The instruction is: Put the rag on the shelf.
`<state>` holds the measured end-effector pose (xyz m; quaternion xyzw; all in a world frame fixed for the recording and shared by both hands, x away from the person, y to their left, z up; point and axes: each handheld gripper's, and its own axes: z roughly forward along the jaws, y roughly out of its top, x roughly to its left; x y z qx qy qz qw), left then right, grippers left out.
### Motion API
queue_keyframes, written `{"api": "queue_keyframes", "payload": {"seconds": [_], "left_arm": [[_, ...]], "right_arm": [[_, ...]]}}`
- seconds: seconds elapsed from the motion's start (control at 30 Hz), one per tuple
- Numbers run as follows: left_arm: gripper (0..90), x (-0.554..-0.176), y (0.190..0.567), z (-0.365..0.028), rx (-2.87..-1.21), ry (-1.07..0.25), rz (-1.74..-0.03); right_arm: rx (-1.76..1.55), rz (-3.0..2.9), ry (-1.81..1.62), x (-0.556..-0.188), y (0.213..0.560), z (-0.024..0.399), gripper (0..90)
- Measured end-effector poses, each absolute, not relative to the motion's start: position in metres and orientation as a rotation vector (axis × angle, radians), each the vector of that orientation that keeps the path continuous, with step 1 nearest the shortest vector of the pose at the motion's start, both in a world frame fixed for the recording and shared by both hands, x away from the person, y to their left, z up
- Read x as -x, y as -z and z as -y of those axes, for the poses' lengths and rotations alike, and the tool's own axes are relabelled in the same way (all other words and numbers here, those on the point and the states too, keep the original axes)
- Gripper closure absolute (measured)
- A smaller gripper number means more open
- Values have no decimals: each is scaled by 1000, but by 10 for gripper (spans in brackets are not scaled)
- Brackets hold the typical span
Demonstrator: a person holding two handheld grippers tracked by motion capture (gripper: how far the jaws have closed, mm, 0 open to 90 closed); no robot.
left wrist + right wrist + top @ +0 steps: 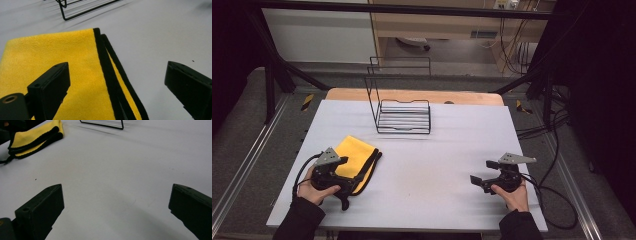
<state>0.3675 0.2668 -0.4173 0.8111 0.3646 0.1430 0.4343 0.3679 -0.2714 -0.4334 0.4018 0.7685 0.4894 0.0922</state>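
A folded yellow cloth (pixel 355 154) with black edging lies at the front left of the table. My left gripper (pixel 346 182) sits at its near end, open, with nothing between its fingers. In the left gripper view the yellow cloth (pixel 62 52) spreads under the wide-apart jaws of the left gripper (pixel 116 67): one jaw is over the fabric, the other over bare table, and the black edge runs between them. My right gripper (pixel 483 171) rests open at the front right, pointing left. The right gripper view shows the right gripper (pixel 116 188) over bare table, the cloth (pixel 32 137) far off.
A black wire rack (pixel 404 116) stands at the back middle of the pale grey table (pixel 452 150); its base also shows as the rack (pixel 75 11) and the rack (pixel 105 123). Cables (pixel 557 195) trail off the right edge. A wooden board (pixel 412 95) lies behind the rack.
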Motion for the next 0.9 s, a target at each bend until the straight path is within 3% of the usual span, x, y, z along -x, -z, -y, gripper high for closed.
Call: {"api": "queue_keyframes", "payload": {"seconds": [0.63,0.9], "left_arm": [[58,-369,410,-248,-2079,-373,-924],[164,-382,404,-229,-2111,-400,-995]], "right_arm": [[-1189,-2282,-1440,-367,433,270,6],[-1187,-2287,-1423,-367,433,268,6]]}}
